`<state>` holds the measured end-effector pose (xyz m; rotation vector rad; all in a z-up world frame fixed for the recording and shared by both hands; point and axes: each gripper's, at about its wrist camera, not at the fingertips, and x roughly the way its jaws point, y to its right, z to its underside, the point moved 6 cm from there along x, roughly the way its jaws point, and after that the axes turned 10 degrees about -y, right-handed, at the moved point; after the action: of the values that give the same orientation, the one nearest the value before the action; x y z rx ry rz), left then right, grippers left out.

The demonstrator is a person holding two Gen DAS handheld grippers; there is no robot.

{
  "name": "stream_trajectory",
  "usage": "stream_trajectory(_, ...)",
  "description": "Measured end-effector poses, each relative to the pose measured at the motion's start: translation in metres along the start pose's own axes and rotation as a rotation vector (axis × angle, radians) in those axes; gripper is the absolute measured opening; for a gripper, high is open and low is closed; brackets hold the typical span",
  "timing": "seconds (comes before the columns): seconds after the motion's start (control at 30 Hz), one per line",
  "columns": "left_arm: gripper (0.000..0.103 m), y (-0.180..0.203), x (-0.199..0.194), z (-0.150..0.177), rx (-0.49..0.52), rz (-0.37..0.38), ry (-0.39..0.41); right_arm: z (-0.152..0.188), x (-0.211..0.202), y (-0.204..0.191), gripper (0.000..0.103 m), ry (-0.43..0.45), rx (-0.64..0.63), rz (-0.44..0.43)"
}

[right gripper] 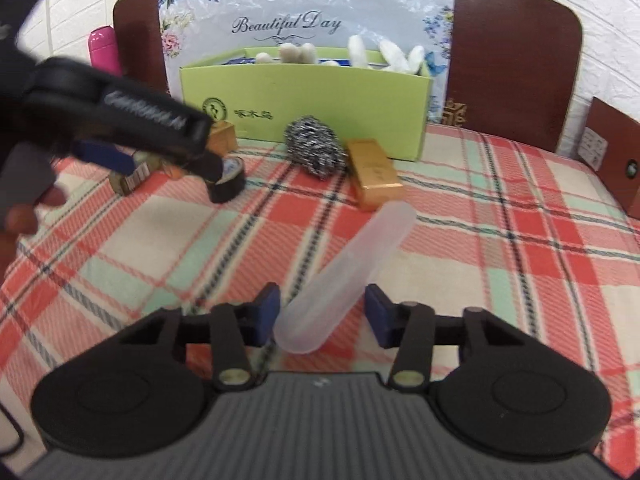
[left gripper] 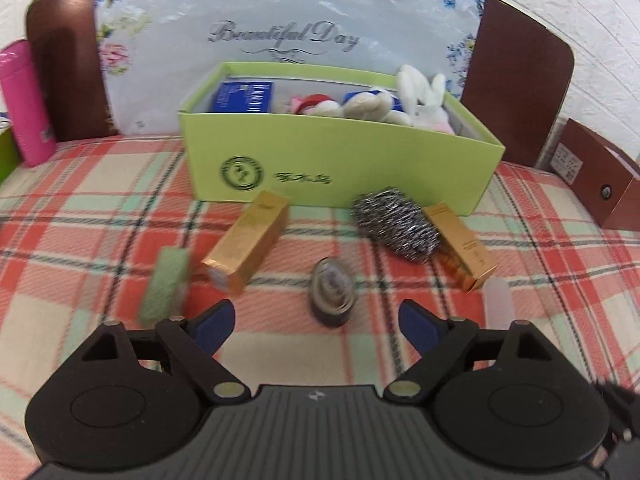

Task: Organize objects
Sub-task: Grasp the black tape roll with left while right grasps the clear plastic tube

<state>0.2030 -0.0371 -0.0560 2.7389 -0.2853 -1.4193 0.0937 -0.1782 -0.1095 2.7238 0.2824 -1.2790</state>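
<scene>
Left tool (left gripper: 316,322) open, nothing between its blue pads — it hangs low over the plaid cloth (left gripper: 100,200) on the bench, with a dark tape roll (left gripper: 333,296) just ahead of its gap. Right tool (right gripper: 322,312) also spread, its pads either side of the near end of a frosted plastic tube (right gripper: 348,276) lying diagonally on the cloth; can't tell if the pads touch it. Green box (left gripper: 336,168) sits at the back, holding plush toys (left gripper: 424,100) and a blue carton (left gripper: 244,96). In front of it: gold box (left gripper: 248,248) on the left, steel scourer (left gripper: 396,224) touching a second gold box (left gripper: 464,248) on the right. Green sponge-like block (left gripper: 166,284) blurred, near the left pad. Pink bottle (left gripper: 26,100) far left.
</scene>
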Motion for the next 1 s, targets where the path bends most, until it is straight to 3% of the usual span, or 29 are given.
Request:
stream_trajectory(0.1,0.080,0.005,0.024,-0.009,0.005,-0.012,-0.026,0.011,-0.011,0.010,0.029,-0.008,0.005,0.004)
stream_trajectory(0.2,0.055,0.005,0.040,-0.010,0.015,-0.008,-0.053,0.020,-0.019,0.014,0.026,-0.010,0.008,-0.021)
stream_trajectory(0.23,0.034,0.005,0.038,-0.009,0.039,-0.019,-0.034,0.022,-0.022,0.015,0.026,-0.006,0.005,-0.037)
stream_trajectory(0.27,0.031,0.005,0.036,-0.006,0.071,-0.009,-0.039,0.024,-0.024,0.014,0.026,0.000,-0.002,-0.059)
stream_trajectory(0.4,0.031,0.000,0.014,0.018,0.092,0.098,-0.076,0.028,-0.029,0.003,0.026,0.002,-0.091,-0.130)
stream_trajectory(0.57,0.031,-0.016,-0.023,0.073,0.104,0.074,-0.083,0.024,-0.030,-0.008,0.028,0.020,-0.128,-0.121)
stream_trajectory(0.6,0.037,-0.020,-0.028,0.079,0.097,0.066,-0.077,0.022,-0.028,-0.009,0.030,0.022,-0.130,-0.119)
stream_trajectory(0.63,0.051,-0.023,-0.032,0.082,0.087,0.061,-0.076,0.020,-0.026,-0.011,0.031,0.020,-0.130,-0.117)
stream_trajectory(0.7,0.061,-0.031,-0.036,0.082,0.051,0.051,-0.062,0.015,-0.022,-0.013,0.036,0.021,-0.125,-0.114)
stream_trajectory(0.97,0.057,-0.015,-0.032,0.073,0.080,0.093,-0.062,0.002,-0.010,-0.014,0.037,0.002,-0.100,-0.089)
stream_trajectory(1.0,0.052,-0.013,-0.032,0.074,0.089,0.099,-0.065,0.002,-0.009,-0.014,0.037,-0.003,-0.093,-0.091)
